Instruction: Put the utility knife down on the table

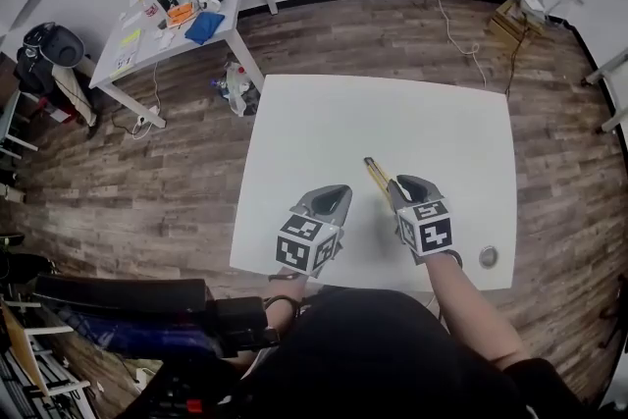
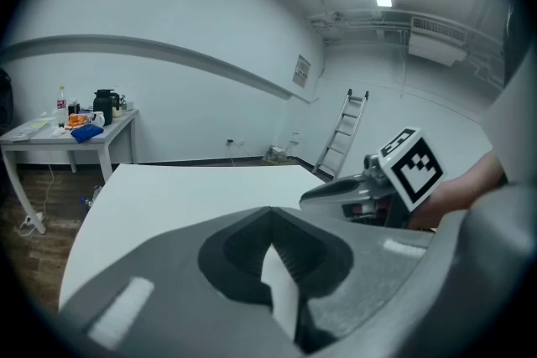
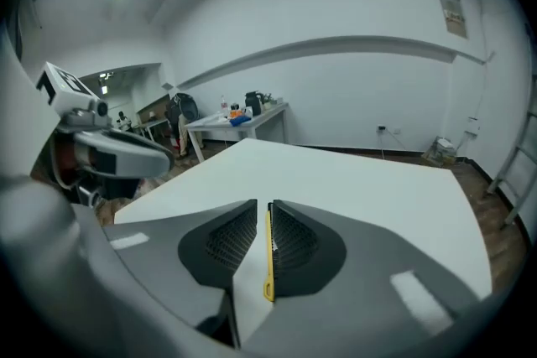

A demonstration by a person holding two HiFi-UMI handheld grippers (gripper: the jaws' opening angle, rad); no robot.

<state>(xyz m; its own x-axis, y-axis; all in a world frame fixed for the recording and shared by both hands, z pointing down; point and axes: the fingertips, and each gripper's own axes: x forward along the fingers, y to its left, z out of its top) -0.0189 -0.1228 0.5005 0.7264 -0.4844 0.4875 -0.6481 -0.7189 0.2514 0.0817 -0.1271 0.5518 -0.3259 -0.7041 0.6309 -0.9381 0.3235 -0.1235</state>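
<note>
step: we lower the right gripper point(image 1: 410, 187) until the utility knife point(image 1: 376, 174) lies flat on the white table point(image 1: 392, 113), then part the jaws slowly | jaws: right clamped on the knife's thin yellow body; left gripper point(image 1: 332, 201) closed on nothing | unclear: the knife probably hangs just above the tabletop, contact hidden; blade state too small to tell

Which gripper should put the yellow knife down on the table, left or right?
Right. The right gripper is shut on the utility knife, over the white table. The left gripper is shut and holds nothing.
</note>
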